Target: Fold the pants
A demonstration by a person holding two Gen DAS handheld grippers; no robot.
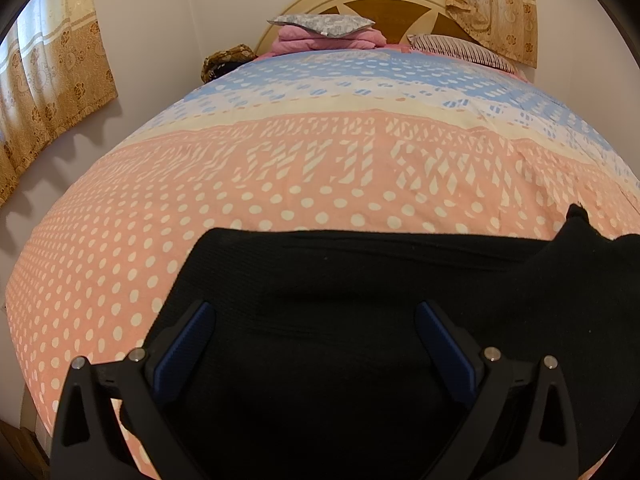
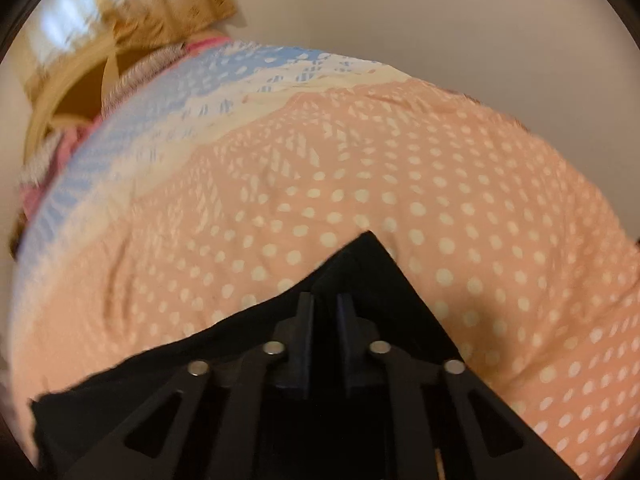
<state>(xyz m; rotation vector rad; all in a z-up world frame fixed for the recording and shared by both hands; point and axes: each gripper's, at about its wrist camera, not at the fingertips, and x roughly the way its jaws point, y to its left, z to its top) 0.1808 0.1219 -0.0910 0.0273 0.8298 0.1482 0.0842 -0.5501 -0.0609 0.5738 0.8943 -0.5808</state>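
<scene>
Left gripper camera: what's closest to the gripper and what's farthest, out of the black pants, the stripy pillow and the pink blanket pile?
1. black pants: right under the left gripper, at the near edge of the bed.
2. and 3. stripy pillow, far right by the headboard, and pink blanket pile, far middle under a grey pillow: too close to call.

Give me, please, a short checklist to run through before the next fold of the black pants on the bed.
1. Right hand-held gripper shut on the pants: ok, fingers pinch a corner.
2. Left hand-held gripper open: ok, nothing gripped.
3. Pants flat under the left one: ok, one shallow crease.
4. Bedspread bare beyond the pants: ok.
5. Layers caught by the right: cannot tell.
</scene>
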